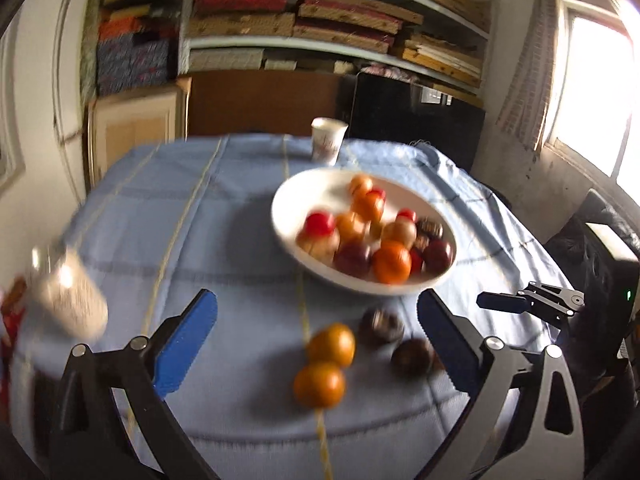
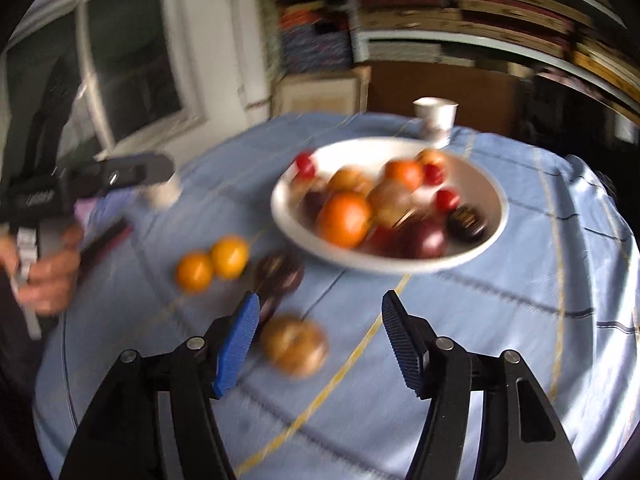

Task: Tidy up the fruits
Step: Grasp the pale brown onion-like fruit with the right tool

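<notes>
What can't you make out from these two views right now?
- Fruit kinds in the bowl: motion blur, both views.
- Tan fruit near the right claw: blurred; hidden in the left view by the left claw's finger.
- Cup at left: smeared, contents unreadable.
- Table's near edge: cut off by both claws.

The left tongs (image 1: pixel 316 344) have black, triangular arms with cut-out openings, round silver screws at the joints, and bright blue ribbed pads (image 1: pixel 186 346) on the inner faces. The right tongs (image 2: pixel 316 344) are built alike: black arms, silver screw heads, blue toothed pads (image 2: pixel 238 346). To the left of the right tongs, a hand (image 2: pixel 48 276) grips a black handle with pale lettering, too blurred to read.
</notes>
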Demonstrator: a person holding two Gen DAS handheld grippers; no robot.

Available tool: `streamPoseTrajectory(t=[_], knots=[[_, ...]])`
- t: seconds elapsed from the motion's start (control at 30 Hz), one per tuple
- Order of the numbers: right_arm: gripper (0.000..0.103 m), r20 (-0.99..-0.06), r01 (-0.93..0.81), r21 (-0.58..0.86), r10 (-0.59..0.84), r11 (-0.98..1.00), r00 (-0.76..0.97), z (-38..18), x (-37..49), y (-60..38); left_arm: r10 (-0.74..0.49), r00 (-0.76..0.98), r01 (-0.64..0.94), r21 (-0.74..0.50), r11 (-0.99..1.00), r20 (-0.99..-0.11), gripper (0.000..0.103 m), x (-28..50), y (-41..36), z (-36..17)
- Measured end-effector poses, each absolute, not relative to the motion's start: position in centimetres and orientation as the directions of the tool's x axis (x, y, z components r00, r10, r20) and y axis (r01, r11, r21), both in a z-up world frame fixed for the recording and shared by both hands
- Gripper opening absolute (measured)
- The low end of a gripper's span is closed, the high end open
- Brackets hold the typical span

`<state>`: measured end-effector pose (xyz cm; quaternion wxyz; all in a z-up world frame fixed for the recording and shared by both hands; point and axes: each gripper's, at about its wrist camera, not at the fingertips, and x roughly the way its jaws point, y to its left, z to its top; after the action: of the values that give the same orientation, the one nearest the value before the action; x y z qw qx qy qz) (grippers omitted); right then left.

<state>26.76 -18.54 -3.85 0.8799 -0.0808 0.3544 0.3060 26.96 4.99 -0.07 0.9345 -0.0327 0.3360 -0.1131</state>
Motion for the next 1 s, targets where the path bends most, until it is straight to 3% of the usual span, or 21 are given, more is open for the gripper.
streamPoseTrajectory(t=[0.17,0.33,1.0], knots=[[0.068,-0.720,-0.643,0.013,0.454,0.765,0.525,-5.3,25.9,-16.8,-0.132,0.752,0.069,-0.123,0.990,-0.646,0.098,25.9,6.7,-1.6],[0.068,-0.736,-0.619,0.046,0.446,0.784,0.510,-5.8,26.7,-16.8,-0.205,0.711,0.051,-0.241,0.969,-0.673,0.098,26.2,8.1,-2.3],[0.064,-0.756,-0.599,0.052,0.424,0.799,0.499,-6.6,27.9,-16.0,-0.197,0.694,0.031,-0.245,0.969,-0.692,0.098,26.6,8.2,-2.9]])
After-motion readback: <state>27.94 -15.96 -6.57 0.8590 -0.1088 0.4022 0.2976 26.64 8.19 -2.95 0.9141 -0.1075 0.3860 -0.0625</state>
